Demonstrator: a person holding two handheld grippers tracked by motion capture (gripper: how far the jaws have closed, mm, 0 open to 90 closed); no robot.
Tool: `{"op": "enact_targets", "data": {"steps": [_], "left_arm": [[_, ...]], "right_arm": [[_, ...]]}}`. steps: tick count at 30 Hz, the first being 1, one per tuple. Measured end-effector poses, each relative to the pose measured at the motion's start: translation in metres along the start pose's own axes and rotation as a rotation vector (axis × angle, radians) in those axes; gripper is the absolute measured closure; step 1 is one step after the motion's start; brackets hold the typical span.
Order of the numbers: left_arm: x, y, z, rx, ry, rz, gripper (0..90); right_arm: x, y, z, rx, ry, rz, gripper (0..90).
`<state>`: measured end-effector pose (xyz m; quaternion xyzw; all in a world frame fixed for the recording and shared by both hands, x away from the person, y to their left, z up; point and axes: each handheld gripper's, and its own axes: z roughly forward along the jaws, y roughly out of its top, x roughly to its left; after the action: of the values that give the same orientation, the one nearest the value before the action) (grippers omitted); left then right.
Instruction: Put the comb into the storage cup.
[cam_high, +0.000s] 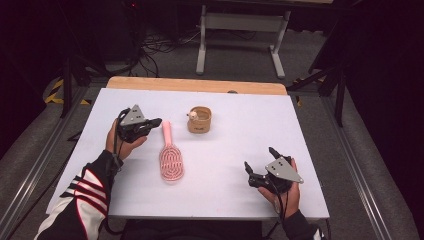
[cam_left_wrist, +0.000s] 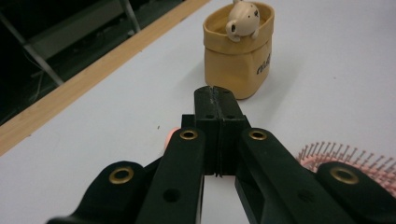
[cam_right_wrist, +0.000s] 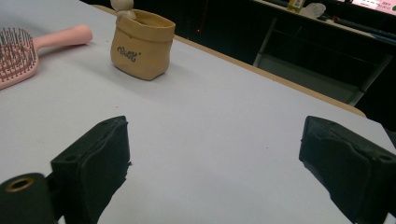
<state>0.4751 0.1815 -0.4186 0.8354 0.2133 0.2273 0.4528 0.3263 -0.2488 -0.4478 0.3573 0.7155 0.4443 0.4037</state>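
A tan pouch (cam_high: 199, 120) stands upright on the table (cam_high: 250, 130), with a small bear figure (cam_left_wrist: 243, 19) peeking over its rim. The pink brush (cam_high: 170, 155) lies flat, bristles up, its handle pointing away from the person. The left gripper (cam_high: 156, 121), jaws pressed together with nothing between them, sits just beside the handle's tip. The right gripper (cam_high: 259, 165), jaws wide apart, rests well apart from both. Dark lettering on the pouch is too small to read.
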Motion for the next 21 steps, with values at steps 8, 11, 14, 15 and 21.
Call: {"op": "enact_targets", "data": {"steps": [8,11,14,15,21], "left_arm": [[0.002,0.013,0.040,0.141,-0.044,0.044,90.0],[0.002,0.015,0.053,0.198,-0.052,0.056,90.0],[0.003,0.015,0.070,0.287,-0.044,0.093,90.0],[0.003,0.015,0.070,0.287,-0.044,0.093,90.0],[0.009,0.010,0.090,0.391,-0.038,0.096,90.0]], "right_arm": [[0.003,0.001,0.001,0.008,0.004,-0.027,9.5],[0.003,0.001,0.001,0.010,0.007,-0.033,9.8],[0.002,0.001,-0.001,-0.001,0.005,-0.031,10.2],[0.002,0.001,-0.001,-0.001,0.005,-0.031,10.2],[0.001,0.000,-0.002,0.009,0.007,-0.031,10.3]]}}
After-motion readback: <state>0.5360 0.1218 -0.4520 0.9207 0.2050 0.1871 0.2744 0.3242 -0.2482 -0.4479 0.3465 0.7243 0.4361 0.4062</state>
